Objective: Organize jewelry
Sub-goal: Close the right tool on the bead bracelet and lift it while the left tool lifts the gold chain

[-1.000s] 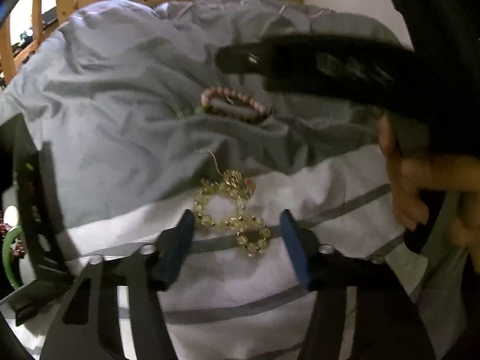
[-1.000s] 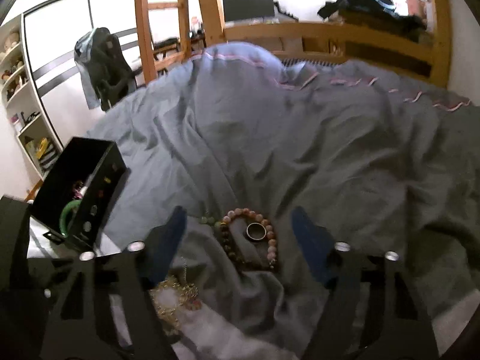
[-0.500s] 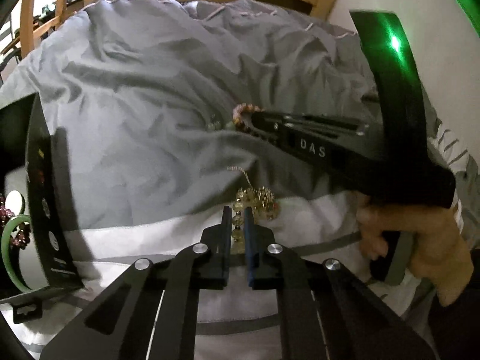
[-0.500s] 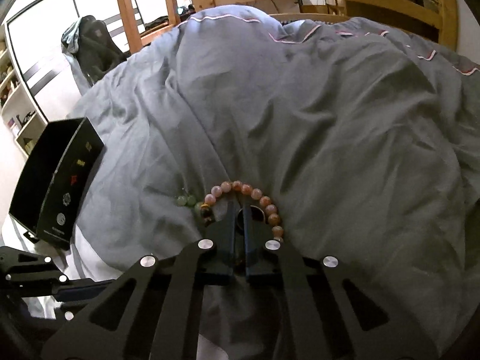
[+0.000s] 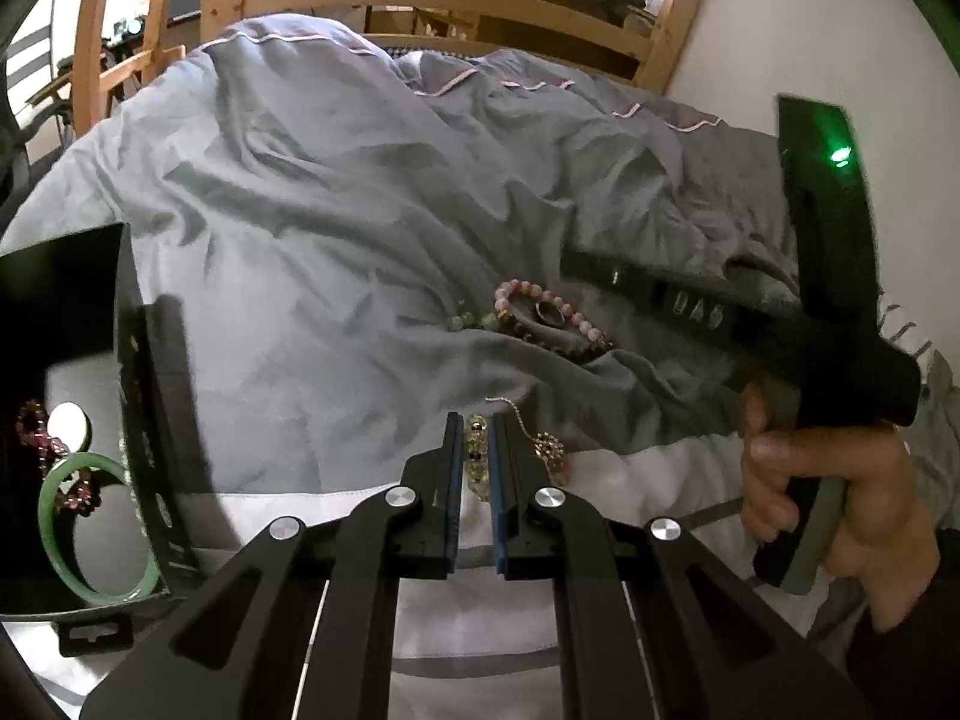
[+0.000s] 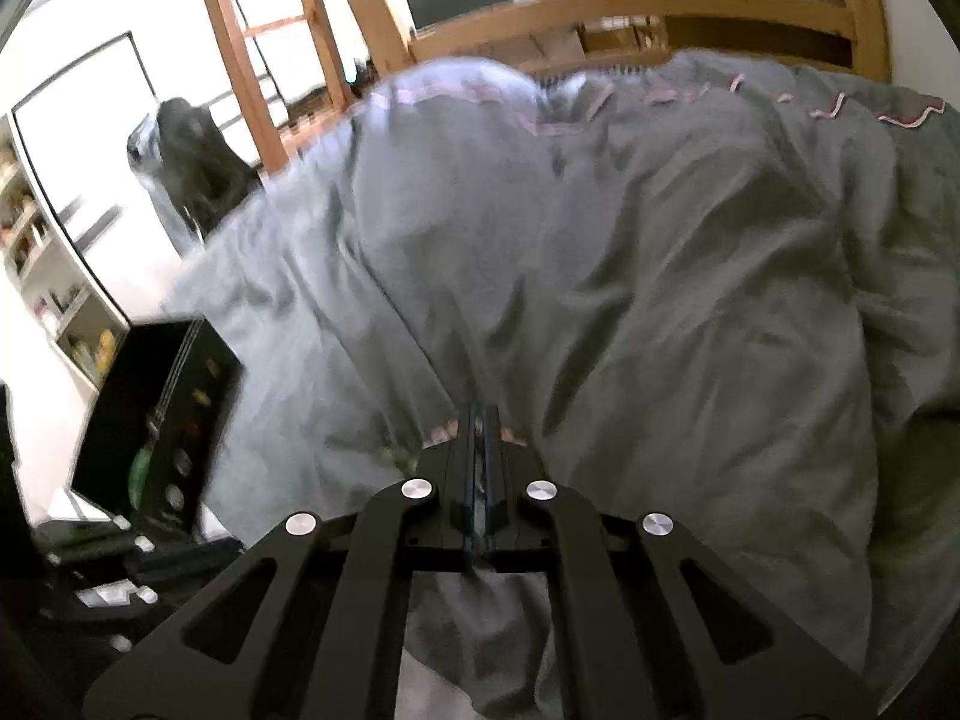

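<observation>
Pinching the yellow bead bracelet [image 5: 477,450], the left gripper [image 5: 474,420] readies it for the black box [image 5: 150,420]. Right gripper [image 6: 478,420]: jaws narrow but opening, pink bead bracelet [image 5: 552,324] apparently between them.

Left gripper [image 5: 475,450] clamping yellow bead bracelet [image 5: 477,447], pink bracelet [image 5: 549,324] beyond

Dim indoor light, blown-out bright background, fisheye edge warping, right view motion-blurred

L gripper [image 5: 474,450] jaws clamped; R gripper [image 6: 478,426] jaws near-shut, opening slightly, something between.
</observation>
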Tool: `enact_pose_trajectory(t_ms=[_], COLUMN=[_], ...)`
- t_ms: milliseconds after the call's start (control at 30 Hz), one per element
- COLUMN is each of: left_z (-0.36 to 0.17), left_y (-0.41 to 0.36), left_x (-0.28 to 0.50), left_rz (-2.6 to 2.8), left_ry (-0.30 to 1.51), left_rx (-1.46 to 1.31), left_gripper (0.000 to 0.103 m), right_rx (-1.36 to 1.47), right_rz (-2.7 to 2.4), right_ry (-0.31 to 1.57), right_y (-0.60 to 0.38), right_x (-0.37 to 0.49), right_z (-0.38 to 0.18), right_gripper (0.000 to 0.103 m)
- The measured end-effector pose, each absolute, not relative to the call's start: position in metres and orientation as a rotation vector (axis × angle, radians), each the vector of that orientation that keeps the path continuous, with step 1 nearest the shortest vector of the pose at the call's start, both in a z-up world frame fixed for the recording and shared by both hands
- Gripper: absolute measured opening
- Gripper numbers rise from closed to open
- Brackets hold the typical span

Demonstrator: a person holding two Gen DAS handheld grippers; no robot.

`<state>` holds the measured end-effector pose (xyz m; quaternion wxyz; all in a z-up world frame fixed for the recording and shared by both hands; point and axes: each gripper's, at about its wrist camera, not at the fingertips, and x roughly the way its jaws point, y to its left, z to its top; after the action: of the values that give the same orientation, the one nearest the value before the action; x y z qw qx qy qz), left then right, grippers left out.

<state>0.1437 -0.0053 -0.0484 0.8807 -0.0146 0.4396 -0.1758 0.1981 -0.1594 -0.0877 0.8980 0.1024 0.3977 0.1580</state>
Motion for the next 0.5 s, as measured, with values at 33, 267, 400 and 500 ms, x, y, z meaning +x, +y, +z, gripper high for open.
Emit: enact_pose_trajectory(t_ms=[33, 267, 400, 500], left_z=[-0.049, -0.051, -0.051, -0.052], left_y=[-0.006, -0.011, -0.012, -0.012], left_x=[0.146, 0.147, 0.149, 0.15], left_rz=[-0.368, -0.377, -0.381, -0.378], left_ry=[0.918, 0.929, 0.931, 0.93], left_rx=[-0.028, -0.011, -0.01, -0.008], left_gripper=[0.008, 0.008, 0.008, 0.008], right_rx=[0.19, 0.058, 0.091, 0.132], right_rz=[0.314, 0.278, 0.271, 0.264], right_ry=[0.859, 0.88, 0.873, 0.876], right_y=[-0.156, -0.138, -0.146, -0.153], right_x=[0.201, 0.198, 0.199, 0.201], right_z=[-0.093, -0.114, -0.12, -0.12], right_gripper=[0.025, 0.049, 0.026, 0.012])
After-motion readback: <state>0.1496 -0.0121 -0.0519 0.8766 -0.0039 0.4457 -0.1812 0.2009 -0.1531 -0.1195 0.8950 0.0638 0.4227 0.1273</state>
